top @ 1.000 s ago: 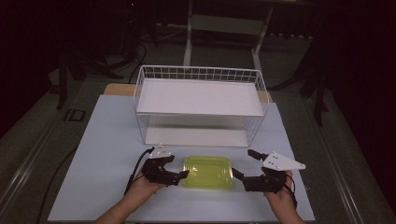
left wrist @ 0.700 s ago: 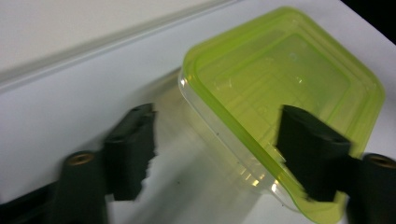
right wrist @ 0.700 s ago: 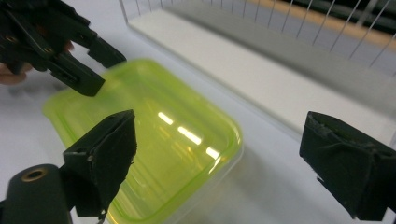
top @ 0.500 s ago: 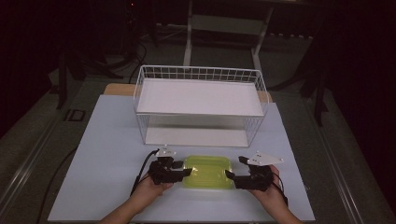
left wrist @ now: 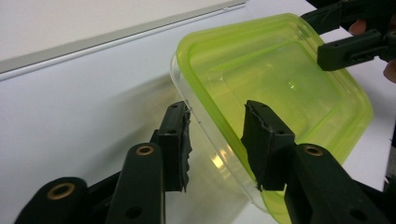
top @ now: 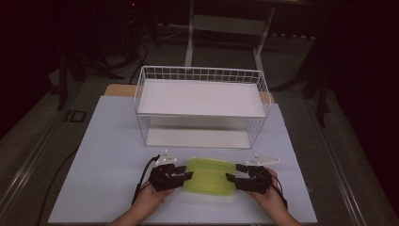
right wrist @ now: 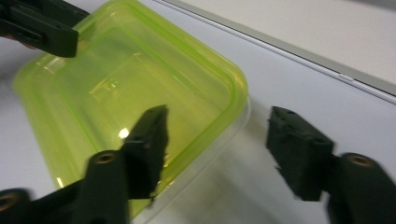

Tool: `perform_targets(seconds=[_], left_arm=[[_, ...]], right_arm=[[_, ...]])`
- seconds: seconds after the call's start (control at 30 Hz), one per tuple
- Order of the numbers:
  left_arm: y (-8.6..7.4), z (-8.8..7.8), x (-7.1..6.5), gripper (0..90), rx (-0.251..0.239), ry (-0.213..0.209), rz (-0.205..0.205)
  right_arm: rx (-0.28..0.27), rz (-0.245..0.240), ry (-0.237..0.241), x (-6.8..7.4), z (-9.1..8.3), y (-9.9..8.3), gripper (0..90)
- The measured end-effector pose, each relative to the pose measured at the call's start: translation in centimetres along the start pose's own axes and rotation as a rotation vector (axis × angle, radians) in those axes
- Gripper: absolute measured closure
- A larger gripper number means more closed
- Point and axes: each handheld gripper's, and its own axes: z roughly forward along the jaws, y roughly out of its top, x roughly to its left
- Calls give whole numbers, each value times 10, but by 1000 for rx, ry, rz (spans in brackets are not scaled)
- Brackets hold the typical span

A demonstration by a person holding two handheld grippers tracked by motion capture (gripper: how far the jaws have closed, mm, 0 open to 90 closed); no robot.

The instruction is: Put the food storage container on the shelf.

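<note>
A translucent lime-green plastic container (top: 210,175), rectangular with rounded corners and a raised rim, lies on the pale matte tabletop (top: 108,155) just in front of a white wire basket rack (top: 200,106) with a flat white shelf. The left gripper (top: 185,176) and right gripper (top: 234,177), both matte black and held in a person's hands, flank the container's two short ends.

The high view gives the layout: the container between the two grippers, the rack beyond it, dark floor all around. It is too distant to show any contact.

The left gripper view shows the jaws, which have just been closing, straddling the container's (left wrist: 280,88) clear lower wall at one corner, their ridged pads close to or perhaps just touching the plastic; a firm clench cannot be confirmed. The other gripper shows at the far rim.

The right gripper view, somewhat blurred, shows jaws that have also just been closing but stand wide: one pad overlaps the container's (right wrist: 126,84) glossy green rim, the other sits apart over bare tabletop, so nothing is clamped.
</note>
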Motion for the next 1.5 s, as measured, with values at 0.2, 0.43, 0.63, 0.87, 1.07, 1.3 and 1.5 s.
perform_targets(seconds=[0.2, 0.43, 0.63, 0.87, 1.07, 1.3, 1.5], left_arm=[[-1, -4, -4, 653, 8, -5, 2], [-2, -8, -9, 687, 30, -14, 1], [-3, -11, -12, 723, 42, -21, -8], [-5, -15, -16, 752, 54, -35, -44], [-5, -17, -15, 780, 48, -35, -64], [7, -25, -10, 808, 3, -4, -45], [18, -29, -3, 808, -27, 1, -56]], right_arm=[[-7, 1, 14, 4, -6, 2, 607], [-22, 12, 10, 8, -12, 3, 668], [-32, 31, 18, 11, -16, 6, 720], [-48, 43, 43, 14, -22, 7, 766], [-49, 56, 55, 15, -24, 10, 788], [-56, 23, 24, 16, -20, 20, 795], [-88, -4, 16, 13, -20, 37, 796]])
